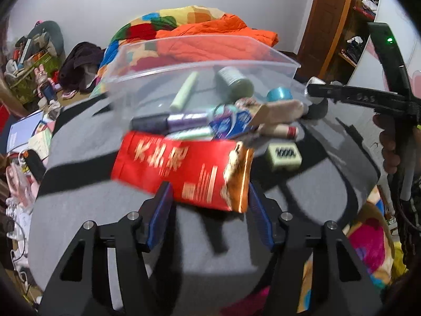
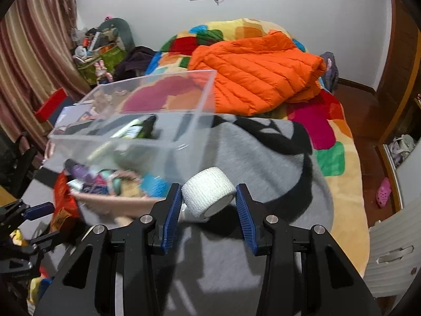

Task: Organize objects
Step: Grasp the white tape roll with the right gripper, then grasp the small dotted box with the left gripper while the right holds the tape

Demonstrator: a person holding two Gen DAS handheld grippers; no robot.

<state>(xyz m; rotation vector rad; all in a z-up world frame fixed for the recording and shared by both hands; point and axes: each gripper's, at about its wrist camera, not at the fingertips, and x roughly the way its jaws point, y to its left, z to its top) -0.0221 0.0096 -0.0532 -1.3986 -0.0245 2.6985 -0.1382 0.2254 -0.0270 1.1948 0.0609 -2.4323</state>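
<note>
A red snack box (image 1: pixel 181 166) lies on the grey cloth (image 1: pixel 86 142). Its near right corner sits between the blue pads of my left gripper (image 1: pixel 210 189). The jaws stand apart, and blur hides whether the pads press on it. My right gripper (image 2: pixel 209 192) is shut on a white bandage roll (image 2: pixel 208 194), just right of the clear plastic bin (image 2: pixel 131 137). That bin (image 1: pixel 205 63) holds a green tube (image 1: pixel 184 92), a can (image 1: pixel 234 81) and a blue tape roll (image 1: pixel 279 94). Small items lie piled before it, among them a purple marker (image 1: pixel 168 121) and a pale green block (image 1: pixel 282 156).
An orange quilted jacket (image 2: pixel 257 73) lies on the colourful blanket (image 2: pixel 339 142) behind the bin. Boxes and clutter (image 1: pixel 29 73) fill the floor at the left. A wooden door (image 1: pixel 323 21) and shelves stand at the right. A hand (image 1: pixel 389 152) holds the right gripper's handle.
</note>
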